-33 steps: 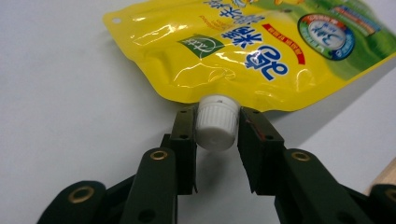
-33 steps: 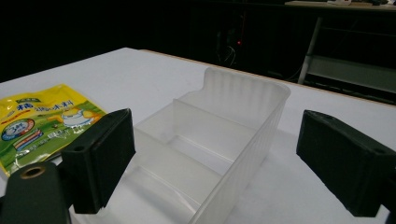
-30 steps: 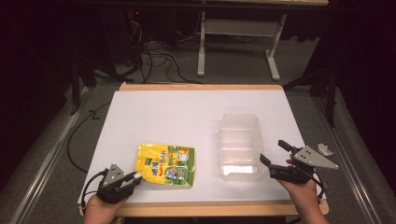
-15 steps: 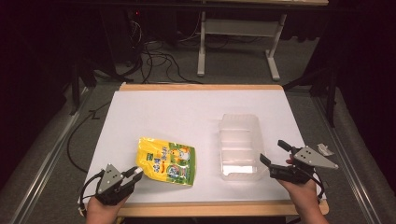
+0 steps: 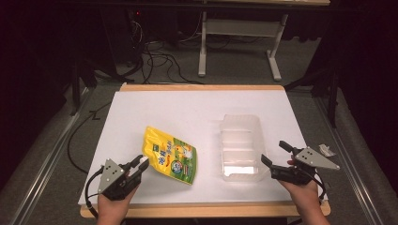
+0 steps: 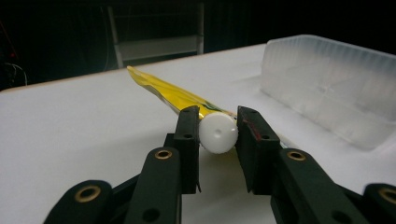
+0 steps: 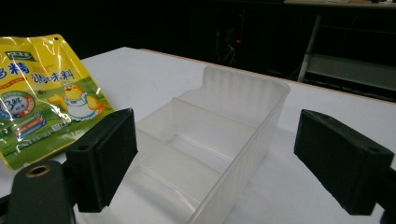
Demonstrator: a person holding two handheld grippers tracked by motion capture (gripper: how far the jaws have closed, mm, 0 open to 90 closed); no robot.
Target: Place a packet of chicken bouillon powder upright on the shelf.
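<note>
Lifted and tilted since before, the yellow spouted pouch (image 5: 170, 154) hangs by its white cap (image 6: 217, 133), clenched in the left gripper (image 5: 139, 167). Right gripper (image 5: 276, 156) waits released beside the clear divided bin (image 5: 240, 146); raise steadily to clear the rim.

On my counter (image 5: 202, 112) the pouch (image 5: 171, 154) lies left of centre, with the divided bin (image 5: 240, 145) to its right, the two apart. My left gripper (image 5: 133, 169) sits at the near left edge, its jaws around the pouch's cap (image 6: 217, 133), the pouch stretching away behind it. My right gripper (image 5: 274, 154) sits at the near right, just beside the bin's near end. Behind the counter, a table frame (image 5: 239, 42) and cables (image 5: 150, 51) sit on the floor.
</note>
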